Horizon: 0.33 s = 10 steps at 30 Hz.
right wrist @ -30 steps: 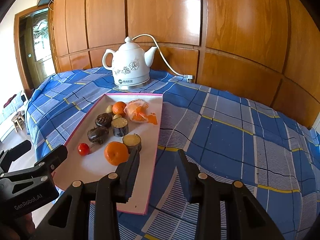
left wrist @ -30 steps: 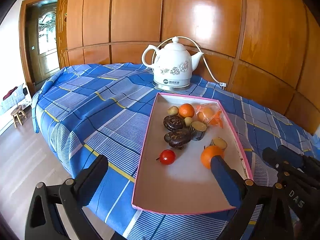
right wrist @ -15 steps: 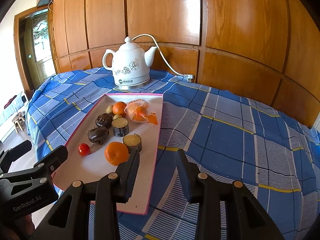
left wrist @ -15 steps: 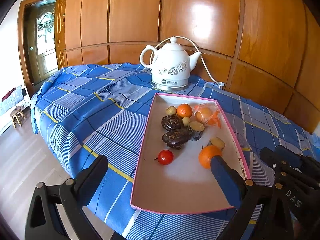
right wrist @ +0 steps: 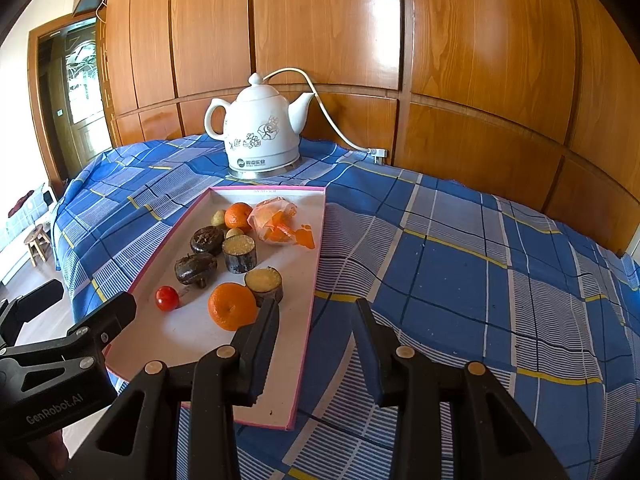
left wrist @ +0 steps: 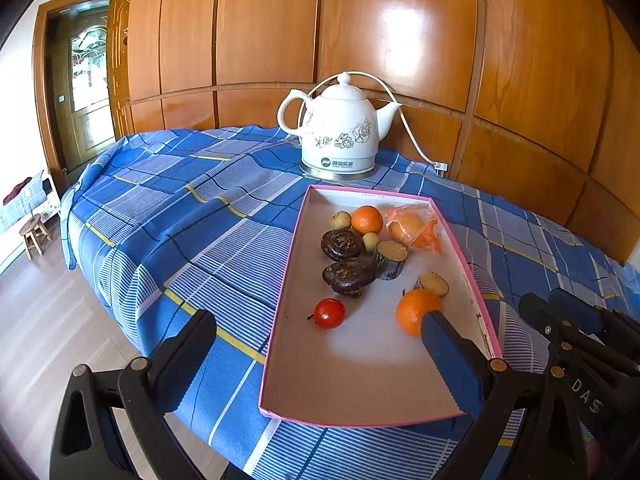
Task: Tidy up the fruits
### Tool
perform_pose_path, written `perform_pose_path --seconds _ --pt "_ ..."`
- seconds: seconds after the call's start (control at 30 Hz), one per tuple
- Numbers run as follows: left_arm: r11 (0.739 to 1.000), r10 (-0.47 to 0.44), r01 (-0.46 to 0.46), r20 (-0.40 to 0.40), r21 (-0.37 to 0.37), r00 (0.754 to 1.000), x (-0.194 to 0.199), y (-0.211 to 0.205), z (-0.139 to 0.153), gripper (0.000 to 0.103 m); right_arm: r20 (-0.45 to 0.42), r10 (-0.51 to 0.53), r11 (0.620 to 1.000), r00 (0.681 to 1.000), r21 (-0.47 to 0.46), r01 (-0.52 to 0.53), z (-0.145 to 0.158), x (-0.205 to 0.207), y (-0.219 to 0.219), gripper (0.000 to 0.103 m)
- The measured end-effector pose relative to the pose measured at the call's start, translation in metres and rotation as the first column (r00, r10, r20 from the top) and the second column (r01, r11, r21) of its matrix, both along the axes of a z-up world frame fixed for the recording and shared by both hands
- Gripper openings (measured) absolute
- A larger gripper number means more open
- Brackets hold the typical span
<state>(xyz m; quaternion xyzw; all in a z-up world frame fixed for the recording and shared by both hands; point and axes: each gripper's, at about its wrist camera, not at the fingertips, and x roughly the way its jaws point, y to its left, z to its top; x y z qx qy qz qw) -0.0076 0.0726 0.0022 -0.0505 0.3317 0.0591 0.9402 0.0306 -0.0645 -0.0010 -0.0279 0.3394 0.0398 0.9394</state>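
- Door (left wrist: 86,92), far left: only partly in frame, glass pattern unclear.
- Stool (left wrist: 34,234) on the floor by the left edge, small; the stuff behind it is too blurred to name.
- Left gripper (left wrist: 316,336): jaws wide apart, nothing between the pads. Left finger hangs over the blue checked cloth (left wrist: 192,216), right finger over the tray. Its tip overlaps the lower edge of the near orange (left wrist: 416,310) in the left wrist view; contact can't be confirmed.
- Tray (left wrist: 288,292): pink-edged, shallow, lying on the cloth, and all the fruit is inside it. Near right corner is hidden behind the left gripper's finger.
- In the tray, left to right: cherry tomato (left wrist: 329,313); two dark wrinkled lumps (left wrist: 348,262), kind unclear; two small pale round fruits (left wrist: 340,219), hard to identify; far orange (left wrist: 367,219); two cut stubs with dark skin (left wrist: 390,254), pale cut faces; near orange; clear bag with orange pieces (left wrist: 416,228), contents smeared by the plastic.
- Kettle (left wrist: 340,132): white, upright, behind the tray's far end. Its cord runs right to a plug at the wood panel wall (left wrist: 400,20).
- Right gripper (right wrist: 316,320): jaws a narrow gap apart, holding nothing, over the tray's right edge and the cloth. Left fingertip overlaps the near orange's edge in the right wrist view.
- Right gripper's body is cut off at the right edge of the left wrist view.
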Motion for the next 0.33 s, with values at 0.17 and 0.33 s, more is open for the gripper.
perform_pose_path --seconds 0.17,0.33 --pt "1.000 -0.004 0.004 -0.001 -0.002 1.000 0.000 -0.001 0.000 0.103 -0.001 -0.001 1.000 1.000 0.001 0.001 -0.001 0.000 0.000 0.038" --pt "1.000 -0.012 0.012 0.001 -0.006 1.000 0.001 0.000 0.001 0.103 -0.003 -0.018 0.999 1.000 0.032 0.019 0.000 0.003 -0.013 0.038"
